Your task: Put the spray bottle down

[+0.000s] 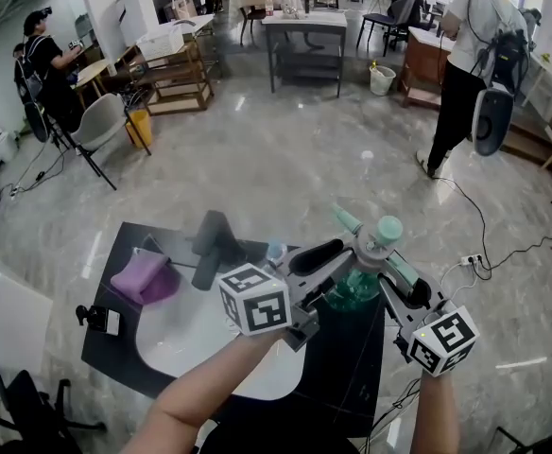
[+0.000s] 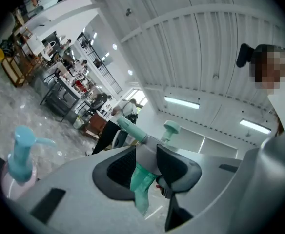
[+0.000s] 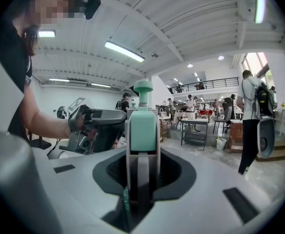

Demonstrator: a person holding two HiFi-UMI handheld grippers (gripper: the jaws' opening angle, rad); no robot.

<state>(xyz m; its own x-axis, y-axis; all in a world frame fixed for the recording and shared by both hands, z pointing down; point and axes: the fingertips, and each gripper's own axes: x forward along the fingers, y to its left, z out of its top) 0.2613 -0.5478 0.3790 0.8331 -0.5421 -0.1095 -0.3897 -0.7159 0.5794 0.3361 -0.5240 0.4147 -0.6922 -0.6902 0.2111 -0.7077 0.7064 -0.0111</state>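
a big open indoor hall used as a shared work or lab space, not a home. a polished stone floor [image 1: 285, 149] runs wide under a grey metal table [image 1: 304, 41], wooden shelving [image 1: 177, 78], loose chairs [image 1: 101, 126] and a yellow bin [image 1: 139, 126]. cables [image 1: 503, 244] trail over the floor. a standing person wearing a backpack [image 1: 470, 64] and a seated person [image 1: 44, 64] are busy at separate stations. above are a white ribbed ceiling, strip lights [image 3: 124, 51] and a railed upper gallery [image 3: 201, 86].
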